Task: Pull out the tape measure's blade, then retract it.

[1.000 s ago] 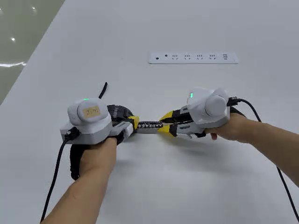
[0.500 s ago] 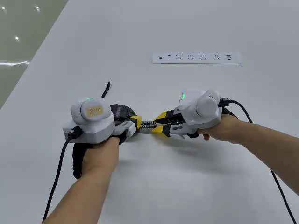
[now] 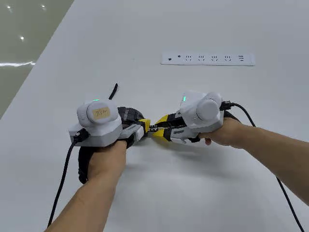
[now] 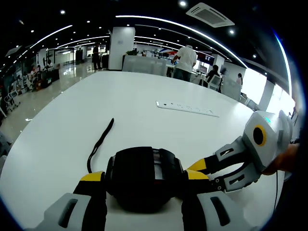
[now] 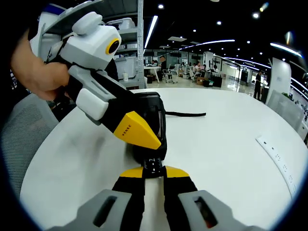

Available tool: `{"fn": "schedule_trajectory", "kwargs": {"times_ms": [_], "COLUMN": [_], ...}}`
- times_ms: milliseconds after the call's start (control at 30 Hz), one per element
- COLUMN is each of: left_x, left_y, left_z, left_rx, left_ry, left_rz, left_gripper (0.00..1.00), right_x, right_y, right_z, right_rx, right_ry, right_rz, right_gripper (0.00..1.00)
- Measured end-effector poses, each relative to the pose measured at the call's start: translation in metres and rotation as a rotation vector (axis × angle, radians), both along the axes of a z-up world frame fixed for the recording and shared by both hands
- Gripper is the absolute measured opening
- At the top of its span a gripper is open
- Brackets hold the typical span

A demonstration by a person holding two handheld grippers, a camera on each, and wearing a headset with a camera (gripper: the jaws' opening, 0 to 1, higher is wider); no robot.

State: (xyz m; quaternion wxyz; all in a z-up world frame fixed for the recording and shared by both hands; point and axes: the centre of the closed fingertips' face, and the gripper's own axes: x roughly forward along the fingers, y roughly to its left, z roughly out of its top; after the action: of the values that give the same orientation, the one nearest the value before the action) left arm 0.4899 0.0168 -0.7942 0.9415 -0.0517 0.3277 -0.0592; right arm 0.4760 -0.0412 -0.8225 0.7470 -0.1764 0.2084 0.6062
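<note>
Only blurred marks show on blade pinched by right gripper.

White, yellow-tipped left tongs, black cable

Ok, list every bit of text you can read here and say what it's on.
None reads clearly.
Sticker on the left gripper: handwritten, too blurred to read.
Print on that gripper's yellow fingertip: too small to read.
Blade marks: illegible.
Power strip markings: too small to read.
</note>
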Motion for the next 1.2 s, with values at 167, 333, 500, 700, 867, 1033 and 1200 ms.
{"fn": "schedule_trajectory", "kwargs": {"times_ms": [167,333,500,700,867,1033,1200], "left_x": [0.0004,0.0010,0.0013,0.0010,0.0016,0.0022,0.0024], "left_y": [0.0001,0.0000,-0.0002,-0.0013,-0.0012,-0.0009,-0.0008], "left_z": [-0.0002,-0.0010,-0.0014,-0.0018,-0.0021,-0.0024,-0.0025], "left_rx": [-0.002,0.002,0.003,0.012,0.020,0.022,0.024], "left_ry": [0.000,-0.002,-0.002,-0.013,-0.024,-0.024,-0.024], "left_rz": [0.001,0.002,0.002,-0.003,0.004,0.005,0.004], "left_gripper": [0.60,0.60,0.60,0.61,0.62,0.62,0.63], "right_x": [0.0004,0.0004,0.0002,-0.0008,-0.0003,-0.0004,-0.0007], "right_y": [0.0062,0.0063,0.0060,0.0060,0.0058,0.0058,0.0060], "right_z": [-0.0002,-0.0009,-0.0012,-0.0025,-0.0030,-0.0033,-0.0034], "right_rx": [0.001,0.000,-0.006,-0.021,-0.030,-0.036,-0.041], "right_ry": [0.001,0.003,-0.002,-0.020,-0.040,-0.045,-0.045], "right_rz": [0.005,0.007,0.008,0.013,0.017,0.018,0.016], "right_gripper": [0.13,0.13,0.13,0.14,0.14,0.14,0.14]}}
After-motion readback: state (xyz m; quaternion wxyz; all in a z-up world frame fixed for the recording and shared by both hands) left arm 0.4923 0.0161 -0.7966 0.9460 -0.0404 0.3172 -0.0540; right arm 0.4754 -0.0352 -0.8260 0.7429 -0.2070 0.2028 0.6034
